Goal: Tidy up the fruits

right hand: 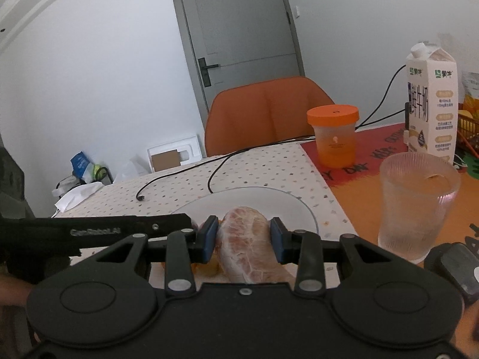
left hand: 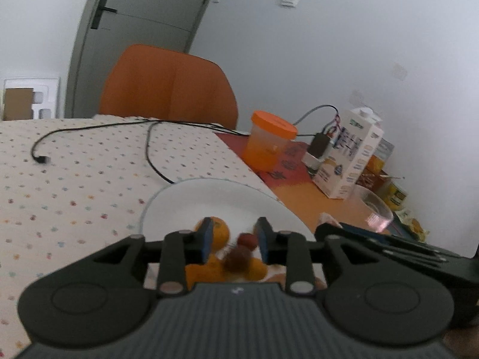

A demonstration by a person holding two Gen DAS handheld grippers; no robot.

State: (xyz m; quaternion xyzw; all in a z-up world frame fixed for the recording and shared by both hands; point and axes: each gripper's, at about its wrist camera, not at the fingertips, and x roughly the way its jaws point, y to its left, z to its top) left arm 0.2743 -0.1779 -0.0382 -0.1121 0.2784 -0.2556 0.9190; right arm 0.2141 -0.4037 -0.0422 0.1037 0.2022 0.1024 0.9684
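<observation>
Two grippers over the plate (right hand: 302, 209): right gripper (right hand: 244, 240) clamps peeled citrus (right hand: 242, 239), left gripper (left hand: 233, 239) stands slightly apart over small fruits (left hand: 239, 257), which could roll off.

The right gripper (right hand: 243, 240) has its blue pads (right hand: 209, 236) pressed on either side of a peeled citrus fruit (right hand: 244, 246), held over the near edge of a white plate (right hand: 269, 200). Orange bits lie beneath it, possibly peel, though they are mostly hidden. The left gripper (right hand: 98, 230) reaches in from the left. A ribbed glass (right hand: 417, 206) stands right of the plate, with an orange-lidded jar (right hand: 333, 136) and a milk carton (right hand: 431, 101) behind.
</observation>
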